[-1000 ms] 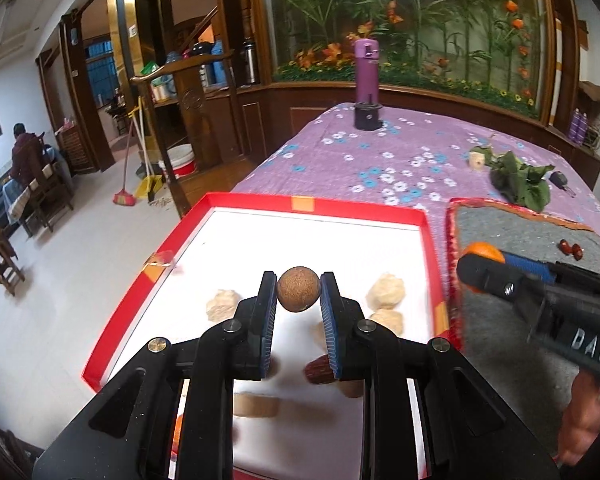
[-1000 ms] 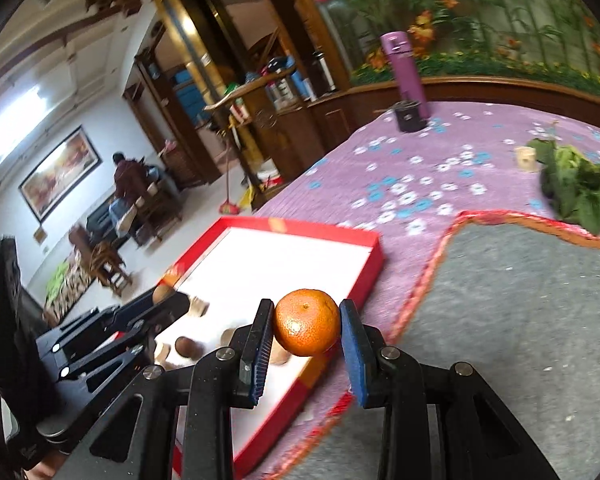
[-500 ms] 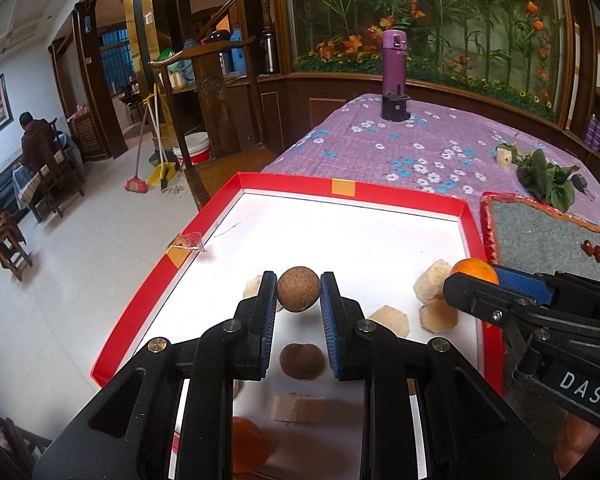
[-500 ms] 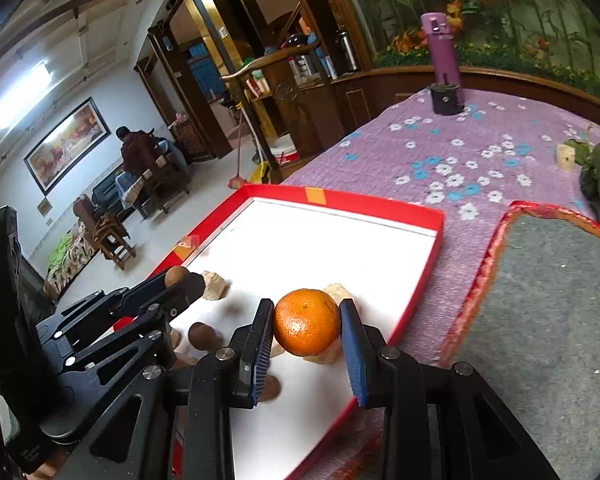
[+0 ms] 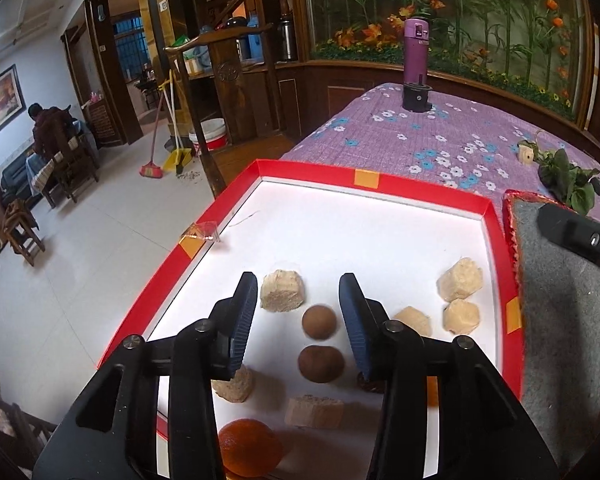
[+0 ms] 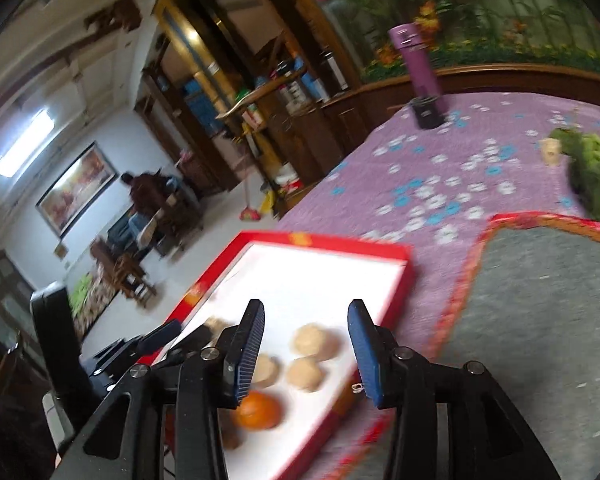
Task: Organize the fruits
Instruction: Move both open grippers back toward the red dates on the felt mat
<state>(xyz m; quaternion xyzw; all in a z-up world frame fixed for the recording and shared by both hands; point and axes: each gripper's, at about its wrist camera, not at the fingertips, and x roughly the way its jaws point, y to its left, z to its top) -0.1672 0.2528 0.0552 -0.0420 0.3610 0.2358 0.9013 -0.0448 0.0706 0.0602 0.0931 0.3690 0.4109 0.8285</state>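
Observation:
A red-rimmed white tray [image 5: 380, 186] lies on the purple cloth. My left gripper [image 5: 298, 320] is open above it, empty. Two brown round fruits [image 5: 319, 321] [image 5: 321, 363] lie on the tray between its fingers. An orange [image 5: 248, 452] lies at the tray's near end. Several beige chunks [image 5: 282, 291] lie around them. My right gripper [image 6: 306, 350] is open and empty over the tray's right edge [image 6: 404, 276]. An orange [image 6: 259, 410] lies on the tray below its left finger, with beige chunks [image 6: 315, 342] beside it. The right wrist view is blurred.
A grey mat with a red-orange border [image 5: 572, 320] [image 6: 540, 300] lies right of the tray. A purple flask [image 5: 417, 68] stands at the table's far end. Green leaves [image 5: 568, 178] and a small beige cube [image 5: 526, 155] lie at the far right. The floor drops off left of the tray.
Both grippers have opened. The brown fruit left my left gripper and lies on the tray. The orange left my right gripper and lies on the tray. The right gripper is pulling back.

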